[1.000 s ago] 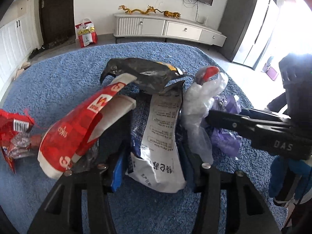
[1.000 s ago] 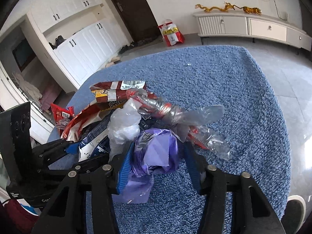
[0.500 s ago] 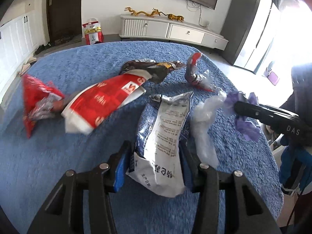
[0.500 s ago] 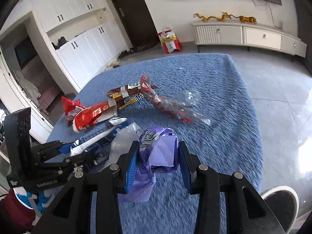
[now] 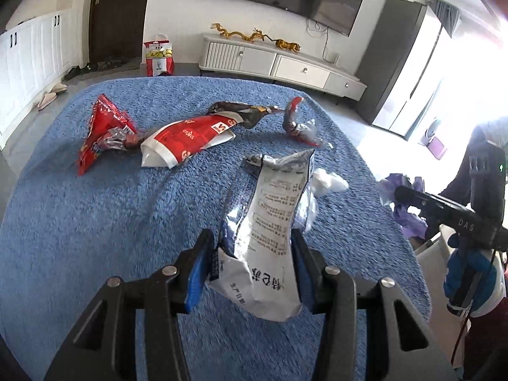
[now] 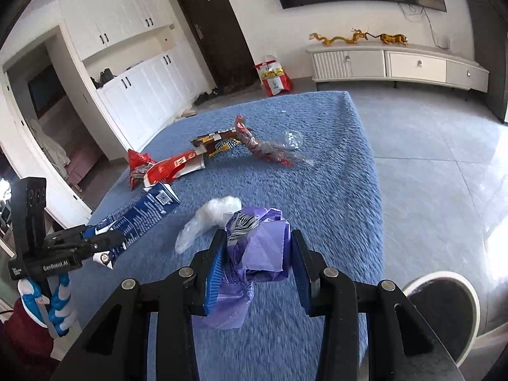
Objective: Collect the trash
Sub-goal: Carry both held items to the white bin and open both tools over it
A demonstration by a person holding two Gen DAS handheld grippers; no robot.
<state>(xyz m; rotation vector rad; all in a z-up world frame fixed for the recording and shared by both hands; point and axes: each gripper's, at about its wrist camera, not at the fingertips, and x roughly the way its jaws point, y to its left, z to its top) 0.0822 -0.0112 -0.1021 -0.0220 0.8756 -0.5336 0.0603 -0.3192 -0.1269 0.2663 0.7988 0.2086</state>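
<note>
I have one piece of trash in each tool. My left tool [image 5: 250,266] is clamped on a blue-and-white printed foil pouch [image 5: 270,222], which stands up between the blue pads clear of the blue fleecy cloth on the bench [image 5: 95,222]. My right tool [image 6: 255,266] is pinched on a crumpled purple plastic bag [image 6: 257,247], its loose end hanging below the jaws.

To do this step well, I should keep both grips firm and carry the two pieces over to the white round bin [image 6: 444,311] at the bench's lower right corner. Its mouth is only partly in view, so I cannot be sure how much room it gives. I would open one tool at a time, right over the opening, since the foil is light and could drift.

Both tools slant downward toward the cloth, side by side. Left on the cloth are a clear wad of film [image 6: 209,219] and several red wrappers [image 5: 190,136] farther off.
</note>
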